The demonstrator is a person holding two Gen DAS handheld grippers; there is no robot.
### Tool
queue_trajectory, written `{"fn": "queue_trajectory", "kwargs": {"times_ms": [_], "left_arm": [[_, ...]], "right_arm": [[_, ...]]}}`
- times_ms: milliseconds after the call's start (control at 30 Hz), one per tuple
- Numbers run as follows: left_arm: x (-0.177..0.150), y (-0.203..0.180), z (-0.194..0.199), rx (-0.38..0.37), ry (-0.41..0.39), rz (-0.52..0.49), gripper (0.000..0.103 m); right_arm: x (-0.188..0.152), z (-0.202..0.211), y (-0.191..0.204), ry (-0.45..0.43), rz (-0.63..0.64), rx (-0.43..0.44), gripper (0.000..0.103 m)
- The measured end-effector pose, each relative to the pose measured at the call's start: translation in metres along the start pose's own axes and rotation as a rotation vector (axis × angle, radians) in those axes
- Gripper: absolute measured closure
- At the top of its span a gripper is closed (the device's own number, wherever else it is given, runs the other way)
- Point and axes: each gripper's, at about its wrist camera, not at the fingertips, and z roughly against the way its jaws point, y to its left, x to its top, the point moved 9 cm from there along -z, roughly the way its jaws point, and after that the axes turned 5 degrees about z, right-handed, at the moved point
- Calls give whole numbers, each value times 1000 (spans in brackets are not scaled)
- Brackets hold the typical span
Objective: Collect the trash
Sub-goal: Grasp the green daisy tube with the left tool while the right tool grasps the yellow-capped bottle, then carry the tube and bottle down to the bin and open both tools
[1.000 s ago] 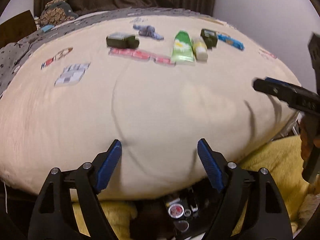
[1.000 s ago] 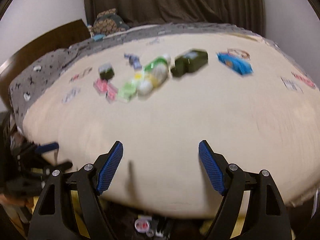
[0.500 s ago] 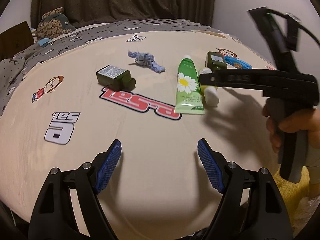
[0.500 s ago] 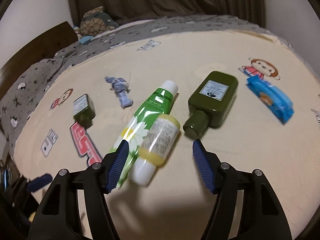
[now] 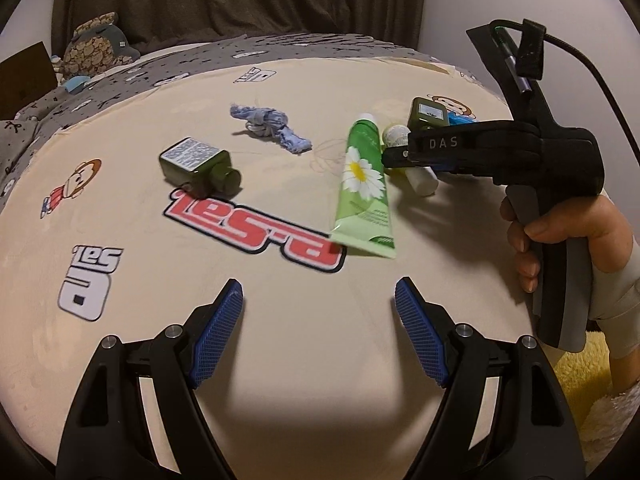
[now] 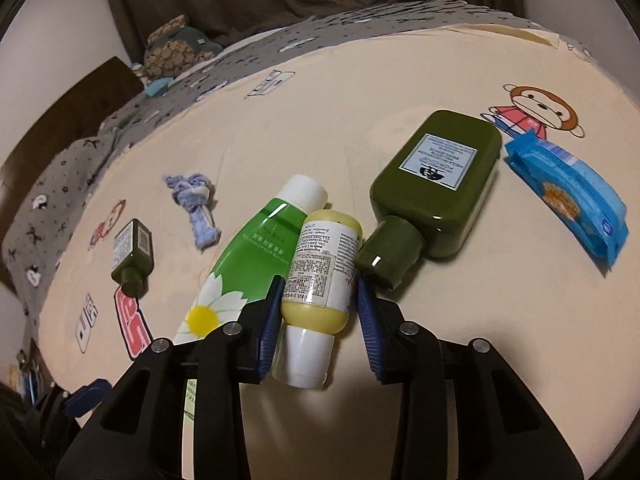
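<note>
1. The small yellow bottle (image 6: 320, 268) with a white cap lies on its side on the cream bedsheet (image 6: 440, 380), cap toward me, between the blue pads of my right gripper (image 6: 318, 312).
2. My right jaws have just been closing around it; the left pad touches its side, and a thin gap seems to remain at the right pad, so I cannot tell whether the grip is firm.
3. The bottle leans on the green daisy tube (image 6: 248, 264) at its left, and the dark green bottle's (image 6: 436, 184) cap sits just beside it on the right.
4. Further right lies a blue packet (image 6: 568, 192); to the left lie a knotted blue cloth scrap (image 6: 196, 204) and a smaller dark green bottle (image 6: 134, 252).
5. My left gripper (image 5: 318, 320) hangs wide apart and empty above bare sheet, near the red printed lettering (image 5: 256, 228).
6. From there I see my right hand (image 5: 572, 232) squeezing the gripper handle.
</note>
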Motion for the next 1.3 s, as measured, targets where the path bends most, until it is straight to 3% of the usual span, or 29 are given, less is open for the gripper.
{"fn": "queue_trajectory", "kwargs": {"times_ms": [233,433,600,867,1133,1300], "left_arm": [[13,-14,-10,-1,-10,-19,29],[34,-25,-31,-1,-14,-37,29],[58,-32,-63,16,-2,-30,30],[83,-54,-97,25,59,-68,60],[66,-57,-81,23,80,-87,64],[39,-58,-46,20,35,-122,64]], "right_arm": [[7,4,-7,-17,-22,28,67],[6,26,-25,-43,29,-73,68],[6,51,-42,-76,54,-103,68],[4,82,-54,-114,80,-133,69],[-7,122,-50,-159,135,-162,69],[-27,143,-35,-171,174,-133,69]]}}
